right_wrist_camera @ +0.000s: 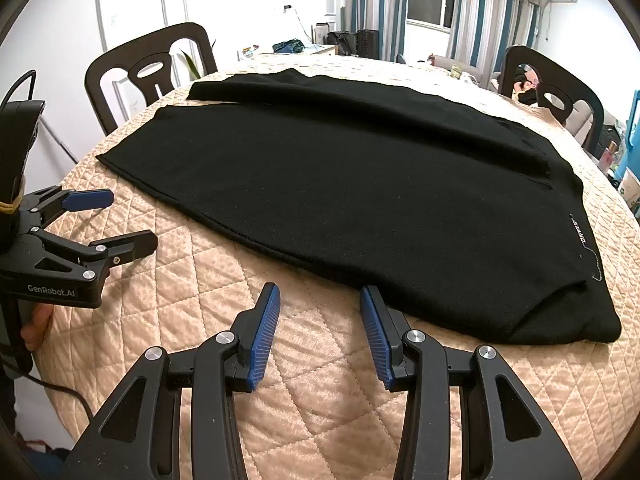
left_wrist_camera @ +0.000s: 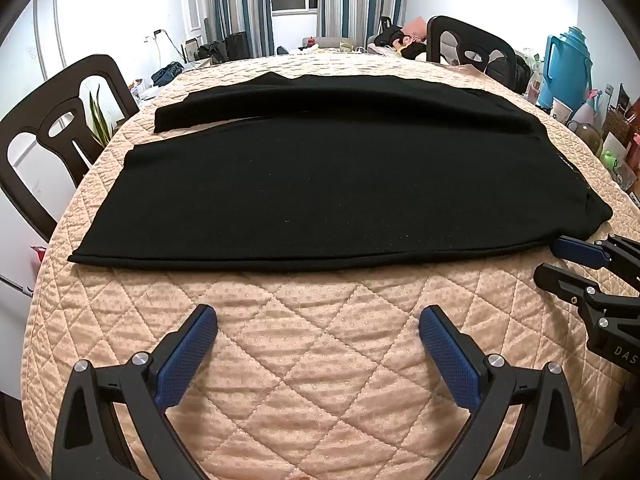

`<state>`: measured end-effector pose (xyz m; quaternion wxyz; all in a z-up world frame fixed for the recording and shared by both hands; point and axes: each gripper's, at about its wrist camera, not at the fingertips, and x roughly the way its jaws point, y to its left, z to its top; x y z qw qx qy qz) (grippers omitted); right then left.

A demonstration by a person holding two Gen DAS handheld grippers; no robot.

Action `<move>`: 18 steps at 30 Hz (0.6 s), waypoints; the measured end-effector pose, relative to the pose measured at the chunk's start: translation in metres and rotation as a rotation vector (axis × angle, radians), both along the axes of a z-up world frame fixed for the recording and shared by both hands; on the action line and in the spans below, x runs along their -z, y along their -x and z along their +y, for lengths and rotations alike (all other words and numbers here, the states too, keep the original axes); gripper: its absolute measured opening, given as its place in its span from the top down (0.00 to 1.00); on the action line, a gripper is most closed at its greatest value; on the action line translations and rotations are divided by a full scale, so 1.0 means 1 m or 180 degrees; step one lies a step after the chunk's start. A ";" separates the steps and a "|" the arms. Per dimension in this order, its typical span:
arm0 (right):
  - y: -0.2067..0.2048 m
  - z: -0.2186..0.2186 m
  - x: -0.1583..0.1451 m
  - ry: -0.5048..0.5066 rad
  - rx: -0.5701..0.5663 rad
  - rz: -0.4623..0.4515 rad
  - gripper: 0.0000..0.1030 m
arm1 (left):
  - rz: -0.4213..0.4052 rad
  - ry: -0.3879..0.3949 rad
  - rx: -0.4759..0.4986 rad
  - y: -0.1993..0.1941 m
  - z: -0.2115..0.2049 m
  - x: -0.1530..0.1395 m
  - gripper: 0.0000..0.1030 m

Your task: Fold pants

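Note:
Black pants (left_wrist_camera: 320, 188) lie flat across the quilted table, legs to the left and waist to the right, the far leg partly overlapped on the near one; they also show in the right wrist view (right_wrist_camera: 380, 200). My left gripper (left_wrist_camera: 318, 320) is open and empty, a little short of the pants' near edge. My right gripper (right_wrist_camera: 320, 300) is open and empty, its fingertips at the near edge close to the waist end. The right gripper shows at the right in the left wrist view (left_wrist_camera: 560, 262), the left gripper at the left in the right wrist view (right_wrist_camera: 128, 220).
A peach quilted cover (left_wrist_camera: 304, 380) lies over the round table. Dark chairs stand at the far left (left_wrist_camera: 60, 120) and far right (left_wrist_camera: 472, 44). A blue thermos (left_wrist_camera: 568, 68) and clutter sit off the right side.

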<state>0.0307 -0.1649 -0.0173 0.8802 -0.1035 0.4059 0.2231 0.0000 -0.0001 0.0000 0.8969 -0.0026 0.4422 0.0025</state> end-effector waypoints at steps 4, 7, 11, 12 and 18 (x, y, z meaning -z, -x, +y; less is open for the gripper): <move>0.000 0.000 0.000 0.0000 0.0000 0.0000 0.58 | 0.0000 0.0002 -0.0004 -0.001 0.000 0.000 0.00; 0.000 0.000 0.000 0.0000 0.0000 0.0000 0.59 | 0.0002 0.0003 -0.0003 -0.002 0.001 -0.001 0.00; 0.000 0.000 0.000 0.0001 0.0000 0.0000 0.59 | 0.0001 0.0010 0.0002 -0.002 0.002 -0.001 0.00; 0.000 0.000 0.000 0.0001 0.0000 0.0000 0.58 | -0.0013 0.0001 0.0000 0.000 0.000 0.000 0.00; 0.000 0.000 0.000 -0.0003 0.0000 0.0001 0.59 | -0.0015 0.0001 -0.0001 0.000 0.000 0.000 0.00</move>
